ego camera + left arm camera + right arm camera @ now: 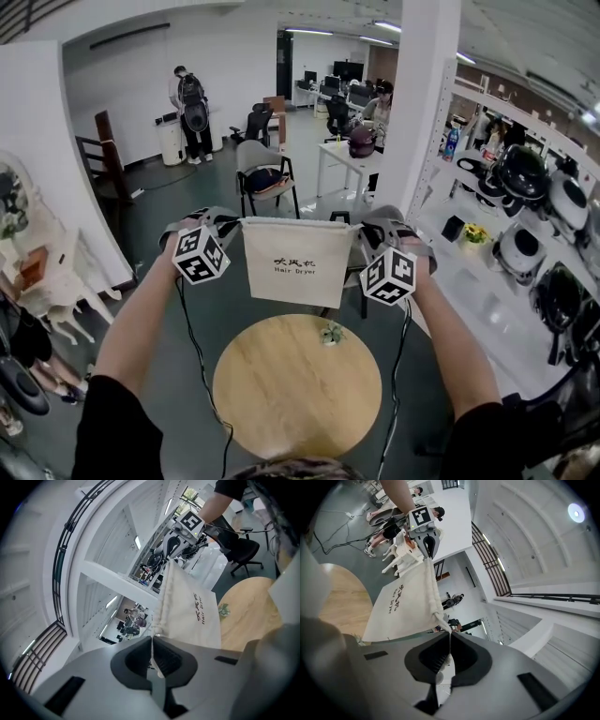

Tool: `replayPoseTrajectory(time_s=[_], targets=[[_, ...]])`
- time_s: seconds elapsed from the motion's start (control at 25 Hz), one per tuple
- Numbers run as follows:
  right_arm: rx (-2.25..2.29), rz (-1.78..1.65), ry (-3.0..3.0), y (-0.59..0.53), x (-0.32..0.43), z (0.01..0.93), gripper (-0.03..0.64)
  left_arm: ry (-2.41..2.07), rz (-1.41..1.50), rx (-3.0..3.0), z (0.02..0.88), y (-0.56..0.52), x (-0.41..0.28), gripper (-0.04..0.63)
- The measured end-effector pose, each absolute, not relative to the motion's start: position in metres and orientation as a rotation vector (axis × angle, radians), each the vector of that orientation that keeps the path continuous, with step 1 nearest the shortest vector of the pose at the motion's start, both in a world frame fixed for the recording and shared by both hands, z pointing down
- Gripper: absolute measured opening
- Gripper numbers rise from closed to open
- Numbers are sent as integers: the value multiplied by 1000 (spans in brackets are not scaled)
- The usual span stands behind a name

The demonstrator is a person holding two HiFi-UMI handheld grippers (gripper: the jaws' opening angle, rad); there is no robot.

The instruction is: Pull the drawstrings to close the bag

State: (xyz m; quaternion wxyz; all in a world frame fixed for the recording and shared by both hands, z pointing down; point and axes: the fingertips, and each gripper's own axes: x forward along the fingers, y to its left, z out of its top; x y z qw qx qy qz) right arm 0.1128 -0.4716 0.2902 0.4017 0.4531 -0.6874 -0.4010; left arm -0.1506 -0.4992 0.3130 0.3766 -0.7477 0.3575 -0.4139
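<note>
A cream cloth bag [298, 262] hangs stretched between the left gripper [152, 641] and the right gripper [449, 637]. Each gripper pinches a thin white drawstring [444, 624], so the way straight between them is blocked.

Under the bag there is open air, and the round wooden table [281, 394] is clear of it. The table top is bare but for a small green thing [329, 333] near its far edge.

A thick white pillar [422, 112] and a white shelf rack [466, 272] stand close on the right. On the left the dark floor is open. A grey-backed chair [267, 178] stands behind the bag.

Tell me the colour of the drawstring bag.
Cream, with dark print; the bag shows best in the head view.
</note>
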Motion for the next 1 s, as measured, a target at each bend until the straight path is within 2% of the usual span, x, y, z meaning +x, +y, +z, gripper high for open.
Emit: replayPoseTrajectory(time_s=[1.0], targets=[[1212, -1110, -1723, -475, 113, 204, 5, 935, -1029, -1791, 227, -505, -150, 20]])
